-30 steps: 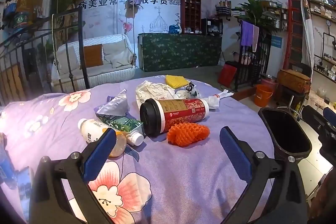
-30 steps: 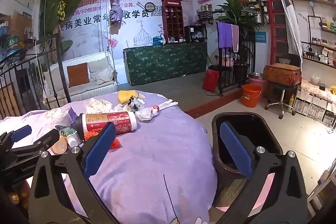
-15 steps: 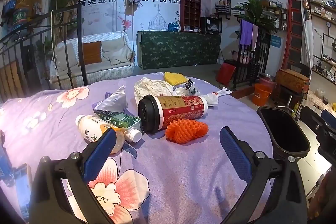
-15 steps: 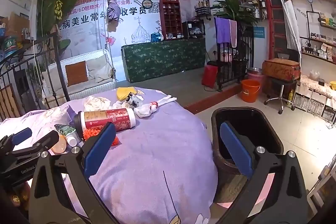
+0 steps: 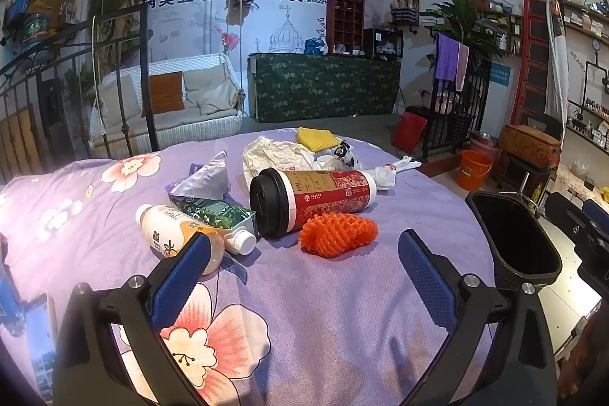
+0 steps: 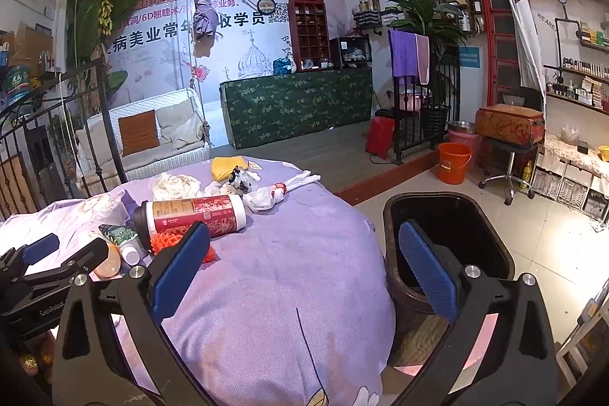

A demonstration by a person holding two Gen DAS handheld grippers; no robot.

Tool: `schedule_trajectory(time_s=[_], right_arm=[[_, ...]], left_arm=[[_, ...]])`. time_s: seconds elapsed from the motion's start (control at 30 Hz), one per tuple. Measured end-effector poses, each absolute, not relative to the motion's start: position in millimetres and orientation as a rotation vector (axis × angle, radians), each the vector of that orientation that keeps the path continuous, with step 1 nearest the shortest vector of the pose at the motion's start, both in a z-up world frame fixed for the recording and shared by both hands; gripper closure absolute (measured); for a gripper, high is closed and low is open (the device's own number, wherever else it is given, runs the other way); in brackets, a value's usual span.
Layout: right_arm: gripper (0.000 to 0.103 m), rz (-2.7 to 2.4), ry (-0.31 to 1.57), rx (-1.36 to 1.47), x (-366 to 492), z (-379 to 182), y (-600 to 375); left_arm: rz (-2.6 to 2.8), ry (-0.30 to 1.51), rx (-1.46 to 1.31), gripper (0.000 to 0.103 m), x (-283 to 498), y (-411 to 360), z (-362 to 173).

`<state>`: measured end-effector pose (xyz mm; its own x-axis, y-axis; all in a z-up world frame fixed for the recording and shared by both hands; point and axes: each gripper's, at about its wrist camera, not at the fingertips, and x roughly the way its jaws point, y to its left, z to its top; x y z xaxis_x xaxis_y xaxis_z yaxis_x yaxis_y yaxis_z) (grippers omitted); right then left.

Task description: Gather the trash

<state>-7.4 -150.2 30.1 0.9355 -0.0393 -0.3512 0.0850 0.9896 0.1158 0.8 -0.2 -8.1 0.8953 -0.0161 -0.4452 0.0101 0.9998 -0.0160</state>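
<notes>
Soft, even indoor light with a bluish-purple cast; sharp centre, fisheye bending and dark corners.

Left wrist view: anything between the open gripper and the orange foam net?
Nothing: bare purple floral sheet lies between the left gripper and the orange foam net, in the left wrist view.

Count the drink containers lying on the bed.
2: a red paper cup with black lid at centre, and a plastic juice bottle left of it. Others may hide under the wrappers.
</notes>
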Motion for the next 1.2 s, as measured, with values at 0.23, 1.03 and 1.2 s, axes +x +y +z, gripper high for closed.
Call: schedule_trajectory(time_s=[0.23,1.03,1.2], right_arm=[[0.005,-0.064,0.357,0.130,-6.9,29.0,-149.3],[0.005,-0.062,0.359,0.134,-5.1,27.8,-149.5],[0.005,-0.061,0.358,0.133,-3.8,26.4,-148.2]], left_arm=[[-0.014,0.463,-0.015,0.006,0.8,0.2,-9.7],[-0.014,0.468,-0.015,0.006,1.2,0.3,-10.7],[-0.014,0.467,-0.016,0.006,1.4,0.5,-10.4]])
